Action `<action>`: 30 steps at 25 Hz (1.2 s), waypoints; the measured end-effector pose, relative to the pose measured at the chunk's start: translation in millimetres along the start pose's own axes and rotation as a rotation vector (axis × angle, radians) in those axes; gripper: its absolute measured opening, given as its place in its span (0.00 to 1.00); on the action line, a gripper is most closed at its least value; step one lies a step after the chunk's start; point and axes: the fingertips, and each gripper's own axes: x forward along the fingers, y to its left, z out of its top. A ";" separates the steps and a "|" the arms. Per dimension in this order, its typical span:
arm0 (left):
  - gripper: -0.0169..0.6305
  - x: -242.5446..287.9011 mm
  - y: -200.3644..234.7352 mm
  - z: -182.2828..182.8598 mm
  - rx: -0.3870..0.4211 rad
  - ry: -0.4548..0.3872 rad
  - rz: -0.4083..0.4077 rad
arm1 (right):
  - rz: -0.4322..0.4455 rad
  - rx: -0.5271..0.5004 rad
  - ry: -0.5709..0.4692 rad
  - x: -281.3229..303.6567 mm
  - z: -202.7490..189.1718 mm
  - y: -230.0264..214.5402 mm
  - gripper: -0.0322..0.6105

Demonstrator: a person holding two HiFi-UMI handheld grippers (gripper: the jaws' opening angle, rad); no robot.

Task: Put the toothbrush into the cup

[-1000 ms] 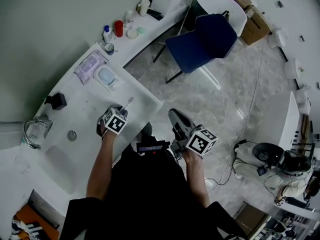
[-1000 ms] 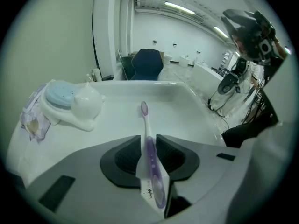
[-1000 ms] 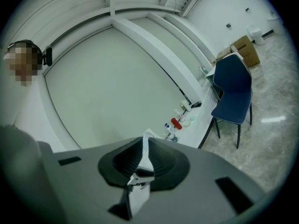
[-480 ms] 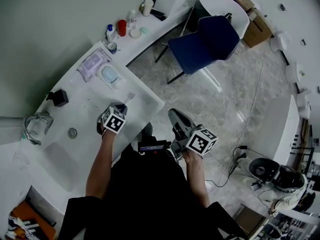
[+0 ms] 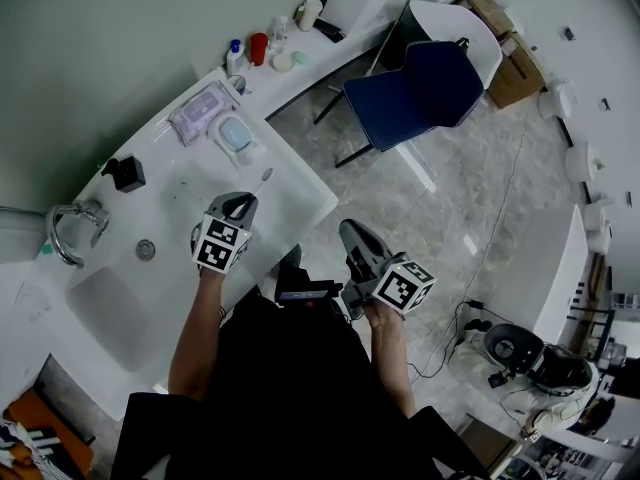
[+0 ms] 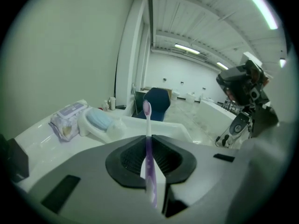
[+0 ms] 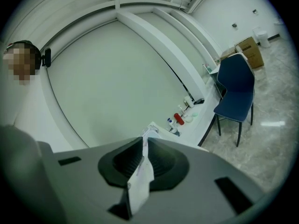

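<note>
Toothbrush in the grip, above the washstand: my left gripper [image 5: 240,208] has its jaws drawn narrow on the handle of a purple toothbrush [image 6: 148,146]. The bristle head sticks out past the jaw tips and points toward a blue chair [image 5: 425,83] on the far side. In the head view the gripper hangs over the white counter [image 5: 190,193], near its front edge and to the right of the sink [image 5: 105,308] and the tap [image 5: 68,233].

Farther along the counter lie a black box [image 5: 124,173], a pack of wipes [image 5: 203,113] and a soap dish [image 5: 238,136] holding something pale blue. At the far end, well apart from the toothbrush, a red container [image 5: 259,47] and a blue-capped bottle [image 5: 235,56] stand among other small pots. I cannot tell which of these is meant to take the brush.

My right gripper [image 5: 350,230] is off the counter, over the grey floor just beside my dark clothing. Its own view shows the jaws nearly together on a white slip [image 7: 139,176] that runs from the tips back toward the base. I cannot make out what the slip is. That gripper faces the pale wall, with the far end of the counter and the chair to its right.
</note>
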 end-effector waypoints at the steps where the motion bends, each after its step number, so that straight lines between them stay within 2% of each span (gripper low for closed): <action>1: 0.10 -7.1 0.2 3.2 -0.008 -0.023 0.002 | 0.001 -0.006 0.004 0.0 -2.0 3.7 0.10; 10: 0.10 -61.1 -6.1 33.2 -0.056 -0.205 0.027 | 0.036 -0.051 0.059 3.6 -10.7 30.6 0.10; 20: 0.10 -122.3 4.7 50.8 -0.174 -0.368 0.150 | 0.195 -0.091 0.127 31.9 -7.7 52.4 0.10; 30: 0.10 -149.2 -41.2 60.5 -0.267 -0.478 0.262 | 0.311 -0.036 0.183 15.7 -6.5 13.2 0.10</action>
